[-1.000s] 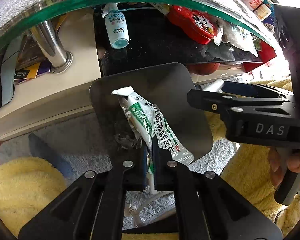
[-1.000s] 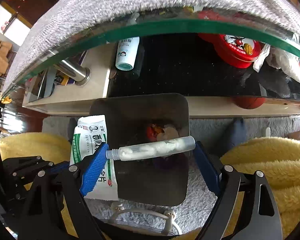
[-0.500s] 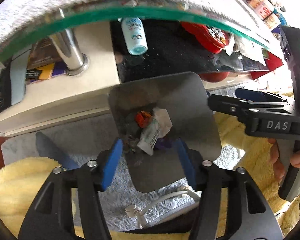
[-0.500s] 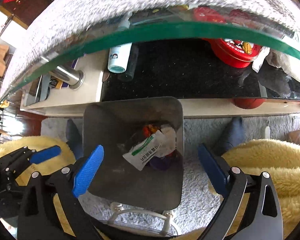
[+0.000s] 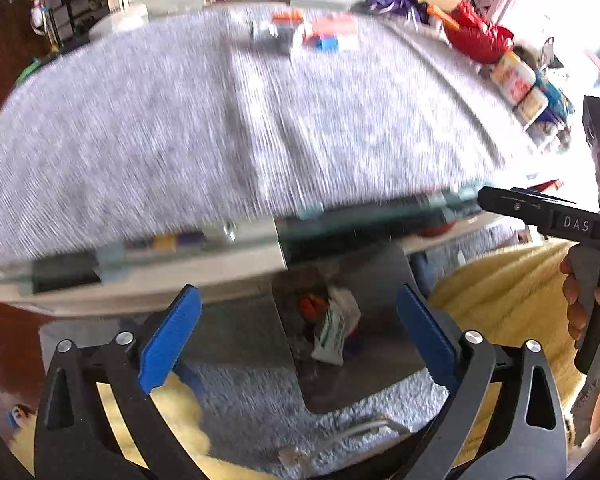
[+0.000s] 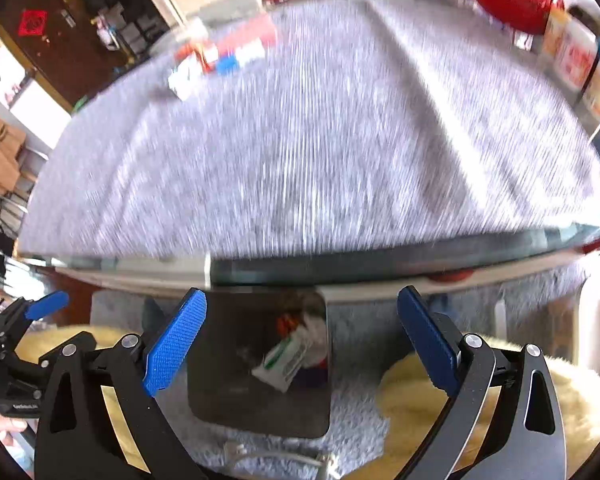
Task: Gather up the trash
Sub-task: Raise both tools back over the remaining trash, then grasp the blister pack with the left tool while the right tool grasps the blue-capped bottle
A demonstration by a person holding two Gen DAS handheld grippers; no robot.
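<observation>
Grey-clothed table (image 5: 228,120) spans twelve o'clock; left gripper (image 5: 296,328) and right gripper (image 6: 300,336) gape empty, green-white wrapper (image 6: 284,360) in the bin (image 6: 220,360) at six o'clock.

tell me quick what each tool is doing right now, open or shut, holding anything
Left tool: open, holding nothing, above the dark metal trash bin.
Right tool: open, holding nothing; the white-and-green wrapper lies inside that bin.

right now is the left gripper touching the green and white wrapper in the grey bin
Apart. The left wrist view shows the left gripper open, and the green and white wrapper lying loose among trash in the grey bin below.
</observation>
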